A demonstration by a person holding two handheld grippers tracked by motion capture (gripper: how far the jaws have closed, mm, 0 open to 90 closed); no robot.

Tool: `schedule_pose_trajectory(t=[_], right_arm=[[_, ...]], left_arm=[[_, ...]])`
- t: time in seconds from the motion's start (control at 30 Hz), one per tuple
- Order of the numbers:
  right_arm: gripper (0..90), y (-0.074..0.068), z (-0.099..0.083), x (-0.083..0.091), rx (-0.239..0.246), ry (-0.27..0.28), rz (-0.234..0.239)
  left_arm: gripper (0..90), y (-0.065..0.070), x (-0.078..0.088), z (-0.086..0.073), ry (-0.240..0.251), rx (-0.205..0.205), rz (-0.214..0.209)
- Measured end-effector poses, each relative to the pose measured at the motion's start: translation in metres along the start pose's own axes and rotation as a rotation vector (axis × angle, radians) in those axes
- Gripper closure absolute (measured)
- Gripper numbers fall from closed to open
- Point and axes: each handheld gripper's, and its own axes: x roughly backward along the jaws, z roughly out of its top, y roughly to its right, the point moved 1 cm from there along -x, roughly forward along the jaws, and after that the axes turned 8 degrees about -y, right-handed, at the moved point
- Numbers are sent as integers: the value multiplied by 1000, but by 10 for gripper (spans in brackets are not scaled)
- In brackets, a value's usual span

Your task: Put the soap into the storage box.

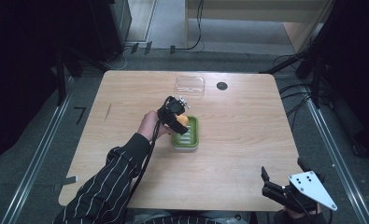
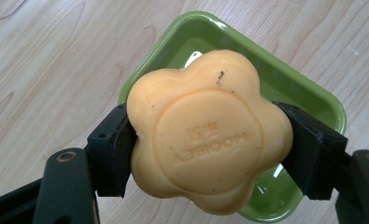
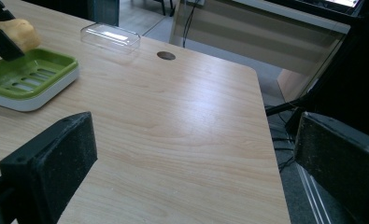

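Two jaws clamp soap (image 2: 209, 137) (above dish (image 2: 313, 100)).

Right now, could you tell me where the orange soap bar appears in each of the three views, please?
High view: the soap bar sits mid-table, in the left gripper, over the green soap dish.
Left gripper view: soap bar centre frame, clamped between the black jaws.
Right gripper view: soap bar at top left, above the dish.
Shared landmark: the green soap dish.

Wooden table (image 1: 247, 140): green soap dish (image 1: 189, 138) mid, clear lid (image 1: 190, 85) far edge.
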Motion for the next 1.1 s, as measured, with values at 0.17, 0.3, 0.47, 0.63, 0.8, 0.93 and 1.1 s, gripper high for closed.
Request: schedule_pose_trajectory(t=[0.17,0.3,0.47,0.63,0.8,0.93,1.1], right_arm=[[0,0,0,0,-4,-1,1],[0,0,0,0,-4,-1,1],[0,0,0,0,-5,-1,0],[0,0,0,0,-4,1,-2],[0,0,0,1,-5,1,0],[0,0,0,1,-6,0,-1],[0,0,0,1,-4,2,0]], left_arm=[[276,2,-3,3,7,-6,6],[276,7,-9,6,-14,-23,-3],[276,11,-16,10,-28,-27,-5],[276,12,-24,9,-42,-29,-5],[276,13,-31,9,-40,-25,5],[275,15,-36,10,-41,-35,9],[275,17,-40,11,-60,-43,8]])
